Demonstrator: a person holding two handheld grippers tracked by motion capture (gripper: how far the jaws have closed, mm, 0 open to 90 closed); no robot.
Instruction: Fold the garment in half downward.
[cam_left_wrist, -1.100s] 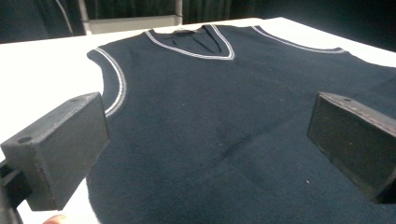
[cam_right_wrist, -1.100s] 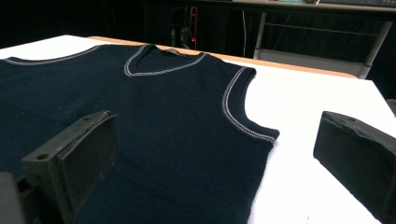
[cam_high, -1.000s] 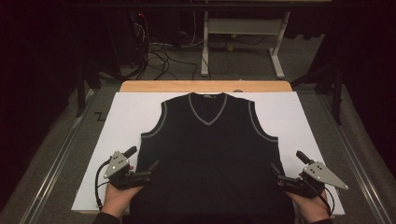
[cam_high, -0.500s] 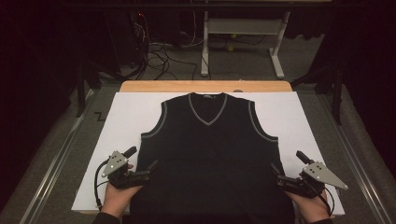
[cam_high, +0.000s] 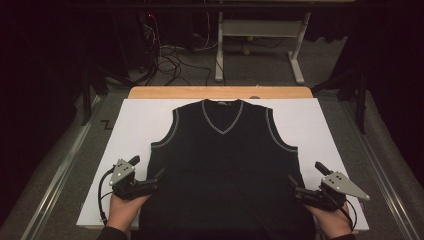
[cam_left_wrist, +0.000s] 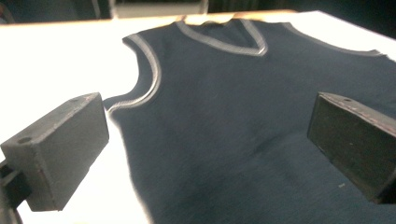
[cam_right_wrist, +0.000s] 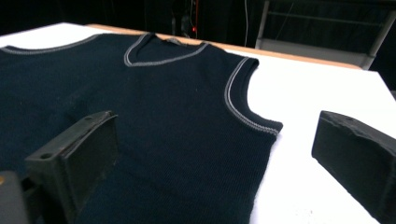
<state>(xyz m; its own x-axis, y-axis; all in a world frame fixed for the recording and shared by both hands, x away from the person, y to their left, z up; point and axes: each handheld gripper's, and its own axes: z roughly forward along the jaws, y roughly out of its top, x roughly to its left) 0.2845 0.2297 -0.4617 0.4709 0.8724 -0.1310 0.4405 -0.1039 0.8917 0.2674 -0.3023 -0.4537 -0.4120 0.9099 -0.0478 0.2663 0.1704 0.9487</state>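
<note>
while the dark vest (cam_high: 225, 170) lies flat, left tool (cam_high: 150, 184) and right tool (cam_high: 299, 192) gape wide at its sides, holding nothing.

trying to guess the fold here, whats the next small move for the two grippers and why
Probably close both on the vest's side edges. The left gripper and right gripper sit open, each straddling a side edge of the flat vest near its hem, with nothing gripped yet.
</note>
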